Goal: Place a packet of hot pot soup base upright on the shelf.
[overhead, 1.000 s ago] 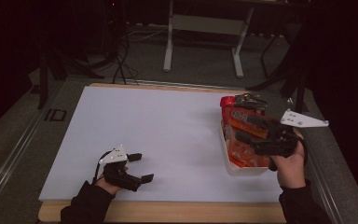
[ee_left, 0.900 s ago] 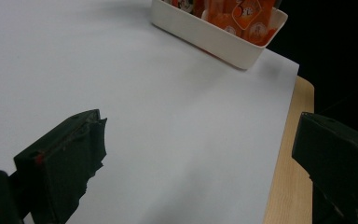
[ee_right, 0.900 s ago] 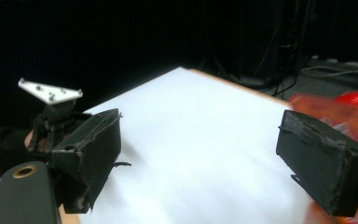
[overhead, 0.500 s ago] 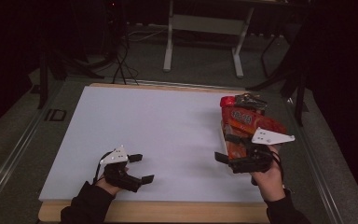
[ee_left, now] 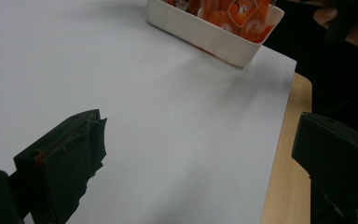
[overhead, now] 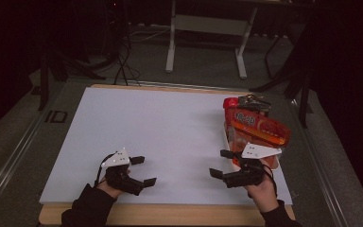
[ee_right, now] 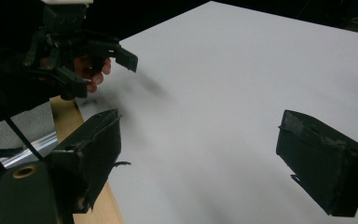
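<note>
- Your left gripper (overhead: pixel 138 170) hovers low over the near left part of the tabletop (overhead: pixel 160 127), close to its front edge; the fingers (overhead: pixel 150 181) are spread wide and hold nothing.
- In the left gripper view those fingers (ee_left: pixel 63 158) stand far apart with bare white tabletop (ee_left: pixel 168 121) between them, and the wooden edge (ee_left: pixel 282 177) runs beside the right one.
- Your right gripper (overhead: pixel 221 163) sits over the near right part of the tabletop, just in front of the white tray (overhead: pixel 230 142); its fingers (overhead: pixel 216 173) are also wide open and empty, pointing left toward the other hand.
- The right gripper view shows its two fingers (ee_right: pixel 91 149) well apart over the bare white surface (ee_right: pixel 223 93), with your left gripper (ee_right: pixel 98 60) farther off at the upper left.
- The tray stands at the right edge of the tabletop, heaped with orange snack packets (overhead: pixel 257 126); a dark wrapper (overhead: pixel 253 100) lies at its far end.
- In the left gripper view the tray (ee_left: pixel 214 35) is at the far side, near the corner of the white sheet, with orange packets (ee_left: pixel 242 14) standing in it.
- Neither gripper touches the tray or the packets; the right one is just beside them, the left well apart.
</note>
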Available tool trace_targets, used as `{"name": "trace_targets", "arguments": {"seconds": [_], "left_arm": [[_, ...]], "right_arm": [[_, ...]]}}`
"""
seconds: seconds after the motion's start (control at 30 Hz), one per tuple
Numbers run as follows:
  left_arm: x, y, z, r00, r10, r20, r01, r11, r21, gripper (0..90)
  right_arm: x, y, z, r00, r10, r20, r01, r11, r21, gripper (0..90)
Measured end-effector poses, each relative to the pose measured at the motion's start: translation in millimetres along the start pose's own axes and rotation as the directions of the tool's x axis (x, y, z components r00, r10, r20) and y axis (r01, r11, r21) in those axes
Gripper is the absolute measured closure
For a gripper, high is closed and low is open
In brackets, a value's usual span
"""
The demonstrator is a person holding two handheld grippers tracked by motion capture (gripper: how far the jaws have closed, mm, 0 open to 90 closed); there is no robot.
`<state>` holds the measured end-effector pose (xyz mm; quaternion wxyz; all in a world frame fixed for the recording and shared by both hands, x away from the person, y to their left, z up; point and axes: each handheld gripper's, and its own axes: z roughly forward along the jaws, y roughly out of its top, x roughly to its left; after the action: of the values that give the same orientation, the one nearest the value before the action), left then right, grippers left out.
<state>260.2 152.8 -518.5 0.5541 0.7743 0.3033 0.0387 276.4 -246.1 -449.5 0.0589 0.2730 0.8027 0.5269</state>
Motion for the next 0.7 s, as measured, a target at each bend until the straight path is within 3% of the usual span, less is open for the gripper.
{"name": "trace_targets", "arguments": {"seconds": [0.3, 0.4, 0.7], "left_arm": [[-0.7, -0.2, -0.6, 1.0, 0.005, 0.001, -0.005, 1.0, 0.0, 2.7], [-0.9, -0.6, -0.5, 1.0, 0.007, 0.002, -0.007, 1.0, 0.0, 2.7], [-3.0, -0.7, -0.2, 0.9998, 0.017, 0.008, -0.017, 0.9998, 0.001, 2.7]], "right_arm": [[2.0, -11.7, 2.4, 0.9999, -0.012, -0.007, 0.012, 1.0, 0.016, 13.6], [2.9, -16.3, 2.1, 0.9992, -0.038, 0.011, 0.038, 0.999, 0.024, 13.4], [2.7, -28.1, 2.9, 0.9992, -0.039, 0.001, 0.039, 0.998, 0.052, 13.3]]}}
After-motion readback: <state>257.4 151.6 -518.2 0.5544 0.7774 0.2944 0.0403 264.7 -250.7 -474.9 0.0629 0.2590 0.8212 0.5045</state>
